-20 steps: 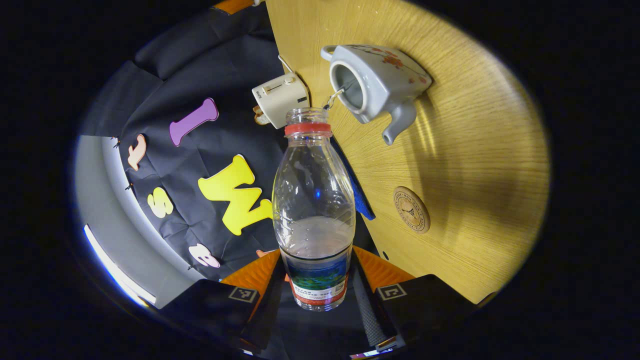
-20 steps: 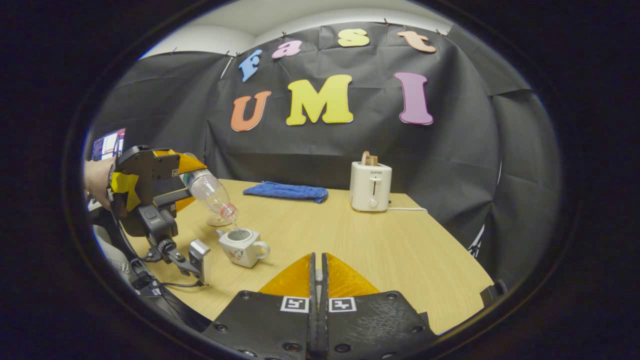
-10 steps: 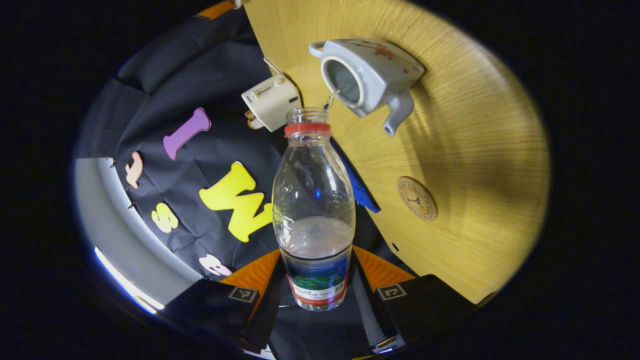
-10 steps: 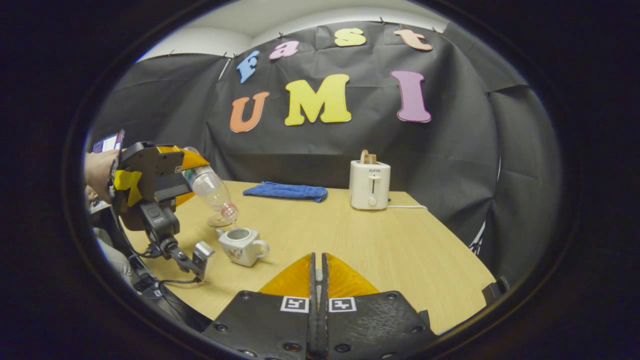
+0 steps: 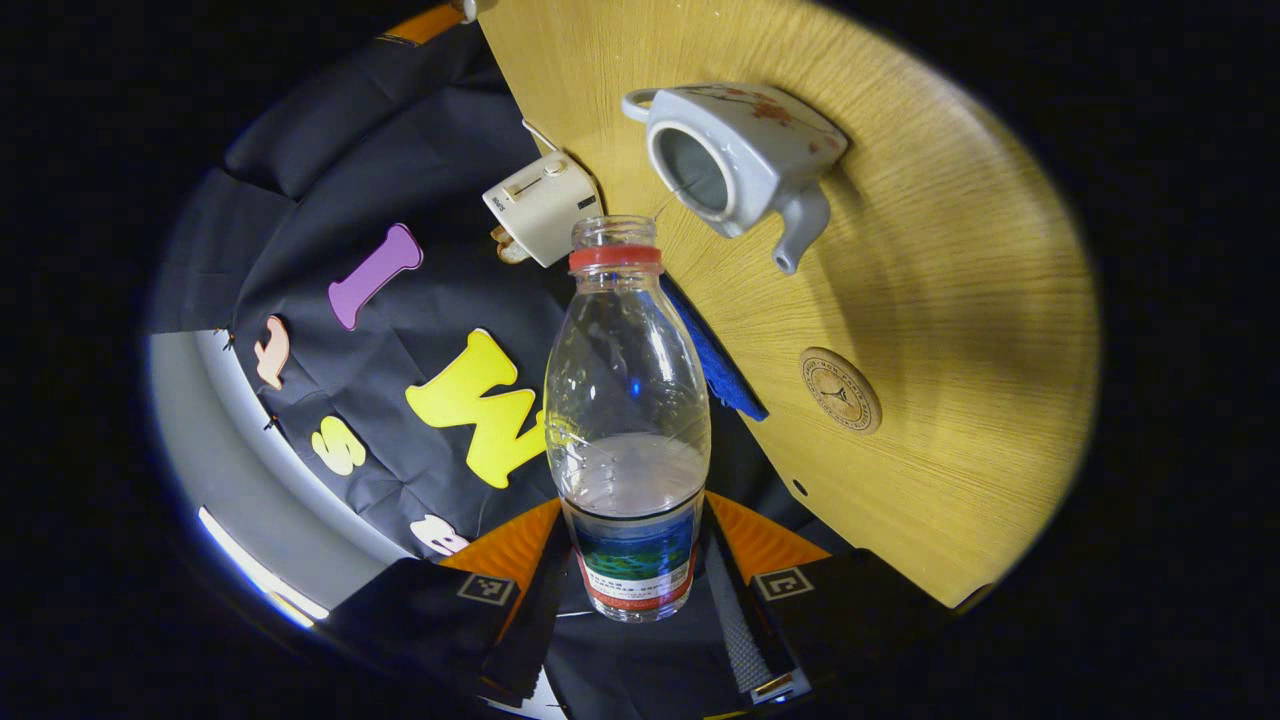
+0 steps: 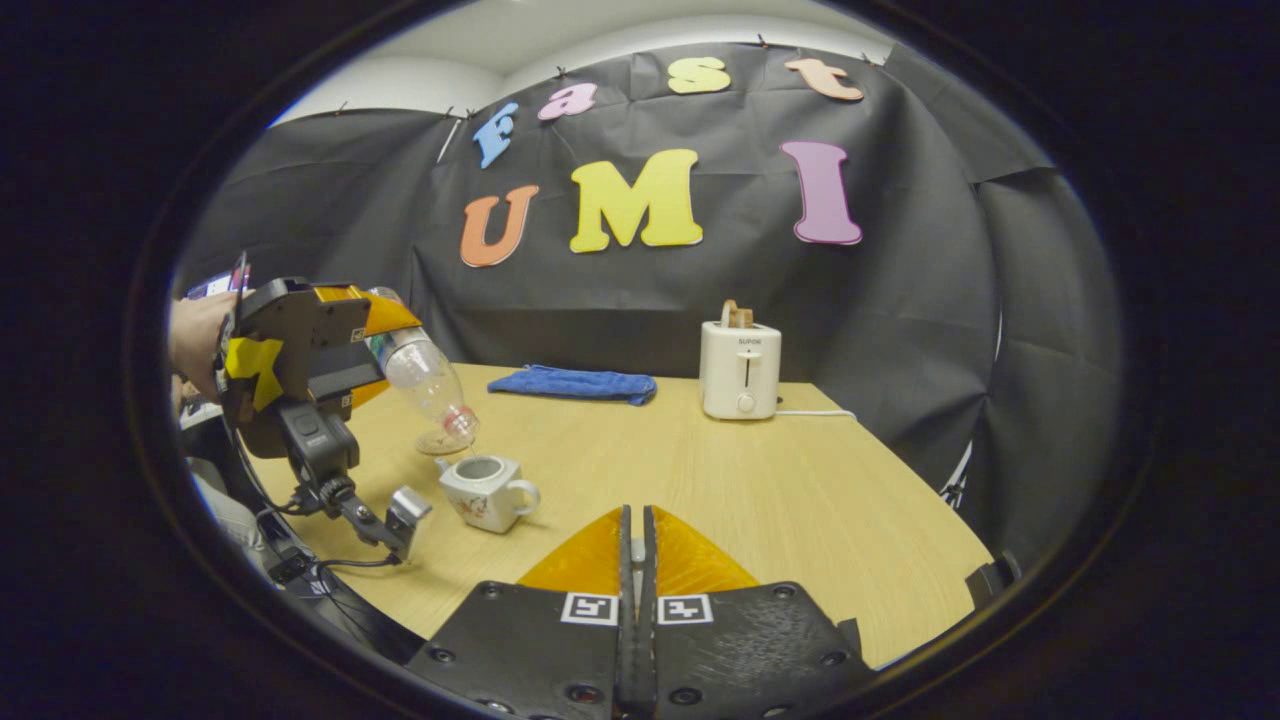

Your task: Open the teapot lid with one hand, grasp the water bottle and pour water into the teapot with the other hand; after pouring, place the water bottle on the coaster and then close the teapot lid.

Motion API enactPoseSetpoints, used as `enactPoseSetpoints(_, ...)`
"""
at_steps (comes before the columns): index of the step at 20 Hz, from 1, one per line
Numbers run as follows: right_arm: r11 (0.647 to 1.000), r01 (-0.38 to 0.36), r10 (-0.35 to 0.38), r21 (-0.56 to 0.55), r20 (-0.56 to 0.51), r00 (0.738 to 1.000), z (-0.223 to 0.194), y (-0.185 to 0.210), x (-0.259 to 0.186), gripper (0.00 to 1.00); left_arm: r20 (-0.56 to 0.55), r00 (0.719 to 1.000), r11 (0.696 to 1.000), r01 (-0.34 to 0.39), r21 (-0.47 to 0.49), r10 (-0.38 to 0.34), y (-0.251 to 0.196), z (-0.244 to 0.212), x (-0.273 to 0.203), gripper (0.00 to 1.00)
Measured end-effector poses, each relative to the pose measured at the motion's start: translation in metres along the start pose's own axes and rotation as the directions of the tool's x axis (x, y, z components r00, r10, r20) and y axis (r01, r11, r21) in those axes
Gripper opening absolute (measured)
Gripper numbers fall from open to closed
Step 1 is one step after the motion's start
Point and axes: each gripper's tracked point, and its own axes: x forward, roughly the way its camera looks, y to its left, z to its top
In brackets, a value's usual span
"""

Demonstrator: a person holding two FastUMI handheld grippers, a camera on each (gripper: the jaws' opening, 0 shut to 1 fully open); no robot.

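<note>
Our left gripper point(image 5: 640, 590) clamps the water bottle point(image 5: 628, 420) by its base, tilted neck-down over the open teapot point(image 5: 735, 160) on the table point(image 5: 950, 300), coaster point(image 5: 840, 389) nearby. Our right gripper point(image 6: 636, 545) has its fingers pressed together; something small may sit between them.

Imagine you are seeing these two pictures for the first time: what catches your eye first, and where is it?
The clear water bottle, clamped in the left gripper, tilts mouth-down over the lidless white teapot on the wooden table. A round coaster lies bare beside them. At the table's far edge stand a white toaster and a blue cloth.
</note>
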Motion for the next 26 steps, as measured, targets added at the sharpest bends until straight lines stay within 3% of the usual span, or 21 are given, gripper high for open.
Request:
enactPoseSetpoints(5, 1.0, 0.003, -0.003, 0.008, -0.001, 1.0, -0.001, -0.001, 0.0, 0.0, 0.003, 1.0, 1.0, 0.001, -0.022, -0.001, -0.002, -0.001, 0.002, 0.71)
enactPoseSetpoints(10, 0.998, -0.007, 0.007, 0.056, 0.003, 1.0, 0.001, -0.004, -0.001, 0.0, 0.015, 0.998, 0.981, 0.061, -0.187, -0.059, -0.021, 0.002, 0.007, 0.71)
enactPoseSetpoints(11, 0.998, -0.002, 0.002, 0.056, 0.002, 1.0, 0.0, -0.005, -0.001, 0.0, 0.012, 0.999, 0.974, 0.054, -0.221, -0.053, -0.023, 0.001, 0.005, 0.75)
enactPoseSetpoints(12, 0.998, 0.003, -0.003, 0.057, 0.003, 1.0, 0.001, -0.007, -0.001, 0.0, 0.016, 0.998, 0.963, 0.055, -0.264, -0.053, -0.026, 0.002, 0.005, 0.72)
enactPoseSetpoints(14, 0.998, 0.004, -0.004, 0.065, 0.006, 1.0, 0.003, -0.007, -0.002, 0.0, 0.021, 0.997, 0.914, 0.074, -0.399, -0.071, -0.039, 0.001, 0.003, 0.71)
enactPoseSetpoints(16, 0.997, 0.002, -0.003, 0.071, 0.008, 1.0, 0.005, -0.006, -0.002, 0.0, 0.031, 0.992, 0.813, 0.119, -0.569, -0.124, -0.057, 0.001, 0.002, 0.71)
enactPoseSetpoints(19, 0.998, 0.002, -0.003, 0.063, 0.013, 1.0, 0.011, -0.003, -0.002, 0.0, 0.073, 0.981, 0.581, 0.166, -0.797, -0.179, -0.067, 0.003, -0.004, 0.71)
enactPoseSetpoints(21, 0.998, 0.0, -0.001, 0.063, 0.022, 1.0, 0.016, 0.0, -0.002, 0.0, 0.095, 0.982, 0.436, 0.159, -0.886, -0.165, -0.062, 0.005, -0.005, 0.72)
enactPoseSetpoints(23, 0.998, -0.001, -0.001, 0.064, 0.032, 0.999, 0.02, 0.001, -0.004, 0.0, 0.106, 0.98, 0.311, 0.154, -0.938, -0.167, -0.063, 0.002, -0.002, 0.72)
enactPoseSetpoints(24, 0.998, 0.0, -0.002, 0.067, 0.035, 0.999, 0.022, 0.002, -0.004, 0.0, 0.114, 0.979, 0.232, 0.152, -0.961, -0.167, -0.065, 0.001, 0.0, 0.72)
enactPoseSetpoints(26, 0.998, -0.002, -0.001, 0.07, 0.035, 0.999, 0.025, 0.003, -0.004, 0.0, 0.149, 0.976, 0.032, 0.156, -0.987, -0.156, -0.065, 0.002, 0.003, 0.72)
